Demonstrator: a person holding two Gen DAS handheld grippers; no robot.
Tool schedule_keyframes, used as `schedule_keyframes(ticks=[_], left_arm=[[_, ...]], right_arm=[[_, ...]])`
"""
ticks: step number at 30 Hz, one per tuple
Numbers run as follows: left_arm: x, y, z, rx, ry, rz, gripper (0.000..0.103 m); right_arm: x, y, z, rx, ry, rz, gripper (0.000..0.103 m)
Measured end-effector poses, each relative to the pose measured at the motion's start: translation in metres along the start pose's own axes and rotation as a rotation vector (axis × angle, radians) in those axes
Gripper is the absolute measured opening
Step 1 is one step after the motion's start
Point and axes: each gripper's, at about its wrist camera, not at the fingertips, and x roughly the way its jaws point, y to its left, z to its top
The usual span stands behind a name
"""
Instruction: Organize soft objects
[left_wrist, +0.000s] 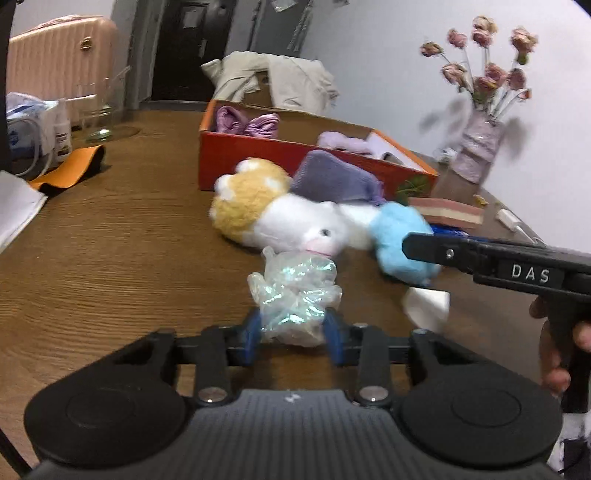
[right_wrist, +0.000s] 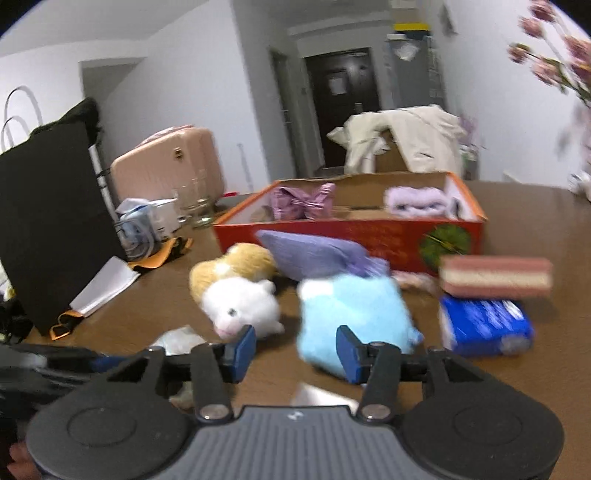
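Left gripper (left_wrist: 293, 332) is pinched on a crinkled, iridescent plastic bag (left_wrist: 295, 291), its blue pads pressed into the bag's near end while the rest of the bag billows forward of the fingers over the wooden table (left_wrist: 110, 240). Whether the bag is lifted or resting on the wood cannot be told. Just ahead of it lies a white and tan plush (left_wrist: 280, 218), and beyond that, slightly to the right, a folded purple cloth (left_wrist: 332, 177) leans against the front wall of the orange box (left_wrist: 258, 155), which already holds a purple bow and a lilac towel.

Right gripper (right_wrist: 295, 350) hangs with its jaws wide apart and holds nothing; a light blue plush (right_wrist: 354, 314) sits just ahead, in front of its right finger and partly within the gap. From the left wrist view the tool's tip lies against that blue plush.

To do this step well, I judge the right gripper should shift a little right so the blue plush is centred, then close deep on its body, since fur at the edge would slip out. The left should keep a gentle squeeze, as the slick film could slide free on the way to the box.

Readable writing: "DAS" in white letters on the right tool's body. Print on the blue packet (right_wrist: 484, 325) to the right is too blurred to read.
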Motion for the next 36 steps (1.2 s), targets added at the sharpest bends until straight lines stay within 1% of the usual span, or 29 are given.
schedule_keyframes(ticks=[1, 2, 3, 4, 5, 6, 8, 9, 10, 12, 14, 16, 19, 22, 23, 26, 27, 28, 29, 30, 31, 32, 33, 36], left_arm=[[-0.003, 0.007, 0.001, -0.015, -0.018, 0.009, 0.035], [-0.005, 0.015, 0.004, -0.027, -0.039, 0.039, 0.035], [-0.007, 0.024, 0.006, -0.033, -0.061, 0.075, 0.035], [-0.006, 0.034, 0.009, -0.037, -0.074, 0.129, 0.035], [-0.004, 0.044, 0.011, -0.042, -0.065, 0.169, 0.035], [-0.004, 0.052, 0.013, -0.048, -0.063, 0.182, 0.036], [-0.006, 0.066, 0.015, -0.080, -0.065, 0.178, 0.036], [-0.007, 0.071, 0.016, -0.092, -0.063, 0.175, 0.036], [-0.009, 0.075, 0.016, -0.104, -0.061, 0.172, 0.036], [-0.012, 0.078, 0.015, -0.110, -0.063, 0.179, 0.037], [-0.015, 0.079, 0.014, -0.105, -0.066, 0.192, 0.037], [-0.016, 0.077, 0.014, -0.098, -0.072, 0.192, 0.037], [-0.014, 0.076, 0.015, -0.094, -0.069, 0.160, 0.037], [-0.006, 0.063, 0.018, -0.077, -0.061, 0.104, 0.037], [-0.002, 0.057, 0.020, -0.071, -0.062, 0.080, 0.037], [0.007, 0.043, 0.024, -0.082, -0.083, 0.016, 0.057], [0.006, 0.037, 0.025, -0.080, -0.080, -0.026, 0.060], [0.003, 0.033, 0.025, -0.078, -0.082, -0.053, 0.062], [-0.002, 0.029, 0.023, -0.085, -0.087, -0.066, 0.069], [-0.006, 0.026, 0.021, -0.094, -0.087, -0.064, 0.072], [-0.012, 0.024, 0.018, -0.103, -0.082, -0.067, 0.072], [-0.017, 0.022, 0.015, -0.115, -0.073, -0.074, 0.072], [-0.023, 0.018, 0.010, -0.121, -0.058, -0.098, 0.072], [-0.034, 0.005, 0.003, -0.114, -0.043, -0.188, 0.072]], right_arm=[[0.010, 0.007, 0.005, -0.031, 0.016, 0.017, 0.055], [0.018, 0.012, 0.008, -0.057, 0.025, 0.019, 0.057], [0.028, 0.020, 0.012, -0.097, 0.043, 0.015, 0.062], [0.038, 0.028, 0.016, -0.133, 0.060, 0.001, 0.065], [0.047, 0.034, 0.018, -0.167, 0.077, -0.013, 0.068], [0.058, 0.041, 0.020, -0.198, 0.097, -0.018, 0.071], [0.077, 0.050, 0.025, -0.238, 0.124, -0.016, 0.071], [0.088, 0.053, 0.026, -0.247, 0.152, -0.022, 0.070], [0.095, 0.055, 0.026, -0.255, 0.160, -0.026, 0.069], [0.105, 0.056, 0.026, -0.232, 0.184, -0.002, 0.057], [0.098, 0.062, 0.022, -0.235, 0.180, 0.002, 0.054], [0.076, 0.072, 0.012, -0.251, 0.180, 0.041, 0.053], [0.035, 0.080, -0.012, -0.259, 0.201, 0.145, 0.054], [-0.002, 0.082, -0.037, -0.243, 0.215, 0.177, 0.055], [-0.012, 0.080, -0.043, -0.242, 0.220, 0.173, 0.055], [-0.036, 0.069, -0.055, -0.238, 0.211, 0.125, 0.057], [-0.042, 0.063, -0.057, -0.222, 0.206, 0.098, 0.059], [-0.048, 0.056, -0.059, -0.202, 0.194, 0.066, 0.061], [-0.053, 0.050, -0.061, -0.181, 0.180, 0.035, 0.062], [-0.058, 0.043, -0.062, -0.155, 0.163, -0.001, 0.067], [-0.064, 0.036, -0.063, -0.127, 0.148, -0.033, 0.073], [-0.070, 0.028, -0.065, -0.087, 0.128, -0.058, 0.073], [-0.077, 0.020, -0.065, -0.046, 0.109, -0.057, 0.073], [-0.092, -0.002, -0.065, 0.080, 0.047, 0.036, 0.073]])
